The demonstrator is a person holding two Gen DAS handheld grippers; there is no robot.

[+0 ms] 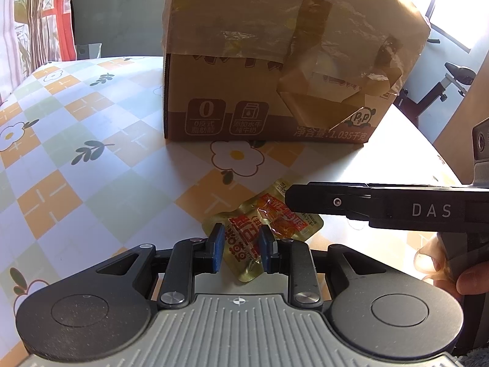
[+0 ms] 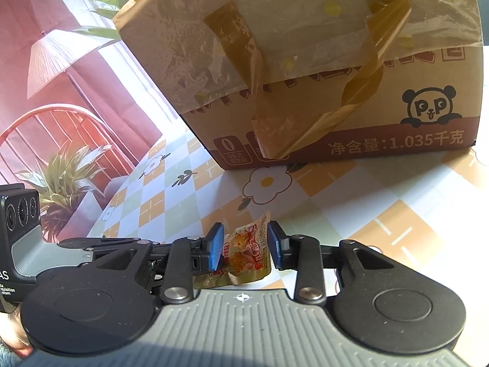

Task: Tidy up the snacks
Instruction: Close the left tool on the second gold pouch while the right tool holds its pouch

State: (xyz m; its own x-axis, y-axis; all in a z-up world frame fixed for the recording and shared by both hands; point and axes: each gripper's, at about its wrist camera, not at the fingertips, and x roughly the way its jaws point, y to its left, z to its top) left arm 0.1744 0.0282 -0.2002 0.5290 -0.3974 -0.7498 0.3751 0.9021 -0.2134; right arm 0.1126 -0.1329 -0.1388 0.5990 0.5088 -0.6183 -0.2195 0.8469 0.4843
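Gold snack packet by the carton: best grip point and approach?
Take the snack packet by a flat sealed edge, pads across its thin faces, coming in low from the near side, away from the cardboard carton. It is a thin, crinkled pouch, bulging mid-body. The right hand-held gripper and left hand-held gripper already straddle it.

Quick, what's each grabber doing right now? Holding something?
Left gripper: fingers closed on one end of the snack packet.
Right gripper: fingers closed on the same packet's other end.

Cardboard box (image 1: 275,61) top cut off by the frame edge in both views (contents unseen); snack packet (image 1: 269,229) partly covered by right gripper (image 2: 244,246) fingers, its small print illegible.
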